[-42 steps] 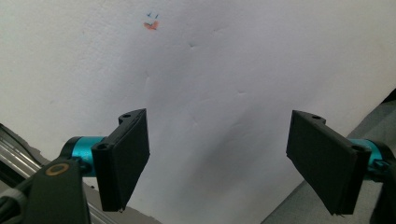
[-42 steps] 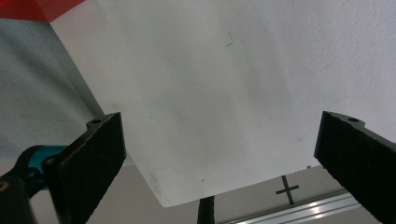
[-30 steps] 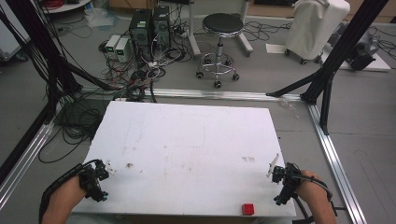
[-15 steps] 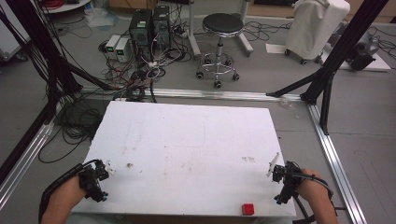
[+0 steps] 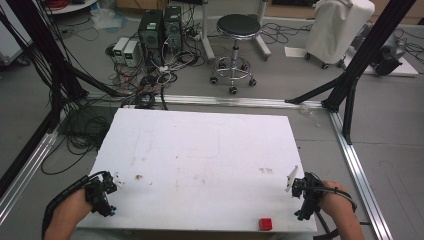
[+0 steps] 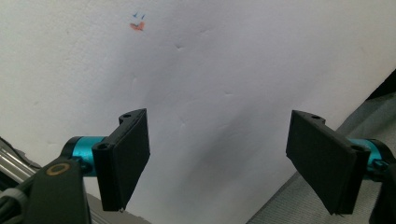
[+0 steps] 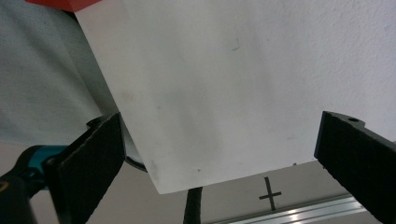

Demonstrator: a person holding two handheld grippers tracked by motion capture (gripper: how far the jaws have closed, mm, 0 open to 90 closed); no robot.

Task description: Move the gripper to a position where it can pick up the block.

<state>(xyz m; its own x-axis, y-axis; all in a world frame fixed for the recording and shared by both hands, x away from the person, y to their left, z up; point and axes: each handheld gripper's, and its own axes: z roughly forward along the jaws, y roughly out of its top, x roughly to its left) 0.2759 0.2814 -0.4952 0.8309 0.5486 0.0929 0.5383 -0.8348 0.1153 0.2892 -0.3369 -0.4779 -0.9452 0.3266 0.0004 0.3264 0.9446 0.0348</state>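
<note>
Field notes, high view. Left gripper sits at the table's 8 o'clock corner, jaws spread wide over bare white surface, holding nothing. Right gripper sits near the 4 o'clock edge; its own view shows both jaws wide apart with nothing between them.

Change over the last 1 s: very little. The right gripper has crept slightly inward and up from the table edge; the left has barely shifted. I read that as the hands settling at start positions rather than committing to a reach, so the work looks not yet begun.

Nearest thing to either gripper is the red block, lying on the front edge at 5 o'clock, just left of the right gripper and apart from it. A corner of the red block also peeks in at 11 o'clock in the right gripper view. A small white strip stands tilted just beside the right gripper at its 11 o'clock.

Containers: I see 0 on the table.
</note>
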